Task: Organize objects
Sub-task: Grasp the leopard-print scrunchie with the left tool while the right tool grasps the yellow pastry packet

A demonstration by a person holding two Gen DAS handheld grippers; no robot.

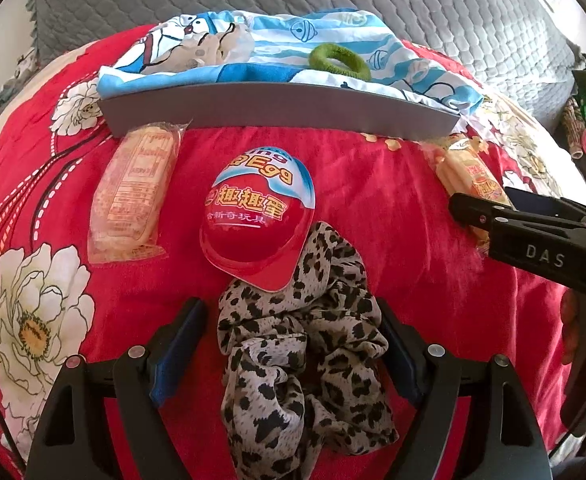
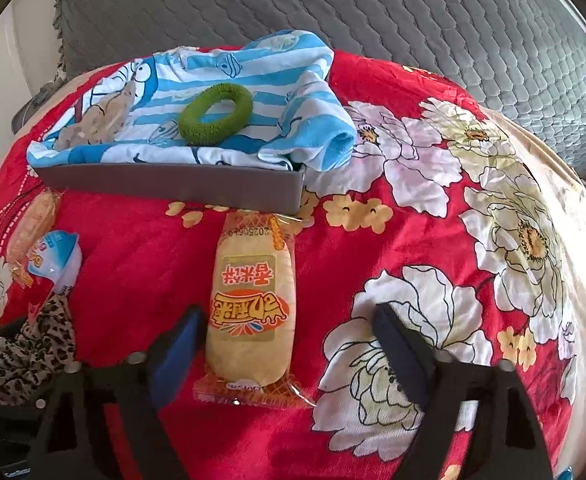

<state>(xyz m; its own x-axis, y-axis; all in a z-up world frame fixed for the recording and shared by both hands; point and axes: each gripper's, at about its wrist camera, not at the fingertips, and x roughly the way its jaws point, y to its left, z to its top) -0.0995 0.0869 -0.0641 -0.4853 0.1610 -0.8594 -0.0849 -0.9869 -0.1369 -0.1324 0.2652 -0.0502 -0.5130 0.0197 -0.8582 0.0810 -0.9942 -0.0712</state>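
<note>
- Leopard-print scrunchie on the red bedspread: soft, light; left claw gapes around it, ungripped.
- Rice-cracker packet: crinkly, fragile; grip mid-body. Right claw straddles it, holding nothing.

Bright daylight throughout, strongest at the right — washes the pale edge of the red floral bedspread nearly white. Soft, short shadows under the grey tray. Heavy fisheye bending, dark vignette in the corners. Sharp at centre, smeared and slightly blurred toward the rims — colours oversaturated.
</note>
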